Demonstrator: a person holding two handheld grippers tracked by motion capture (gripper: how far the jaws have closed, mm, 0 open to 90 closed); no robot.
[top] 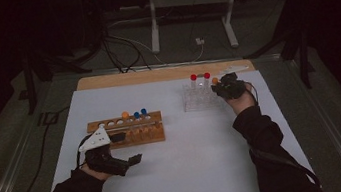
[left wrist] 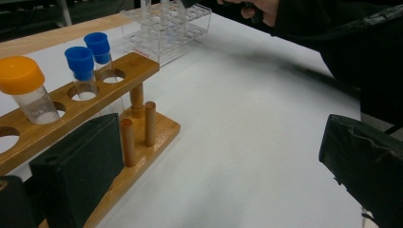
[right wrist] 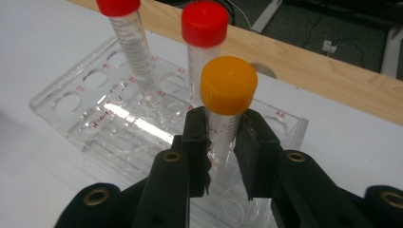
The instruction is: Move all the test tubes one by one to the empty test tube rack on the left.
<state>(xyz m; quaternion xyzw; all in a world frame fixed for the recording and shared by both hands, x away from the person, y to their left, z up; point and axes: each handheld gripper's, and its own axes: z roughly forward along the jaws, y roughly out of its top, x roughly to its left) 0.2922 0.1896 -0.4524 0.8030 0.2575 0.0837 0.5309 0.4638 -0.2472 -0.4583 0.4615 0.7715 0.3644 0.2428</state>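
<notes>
Left gripper hangs slack, jaws spread on nothing, and just ahead of it sits the wooden rack with its orange-capped and blue-capped tubes. Over to the right gripper: it's clamped on the orange-capped tube, clear-walled with printed marks, upright in the clear rack. Two red-capped tubes stand right behind, crowding it.

Looks like I'm running this in a lab: capped sample tubes in a clear plastic rack, more in a wooden rack, all on a white table with cables and a metal stand behind in the dark.
</notes>
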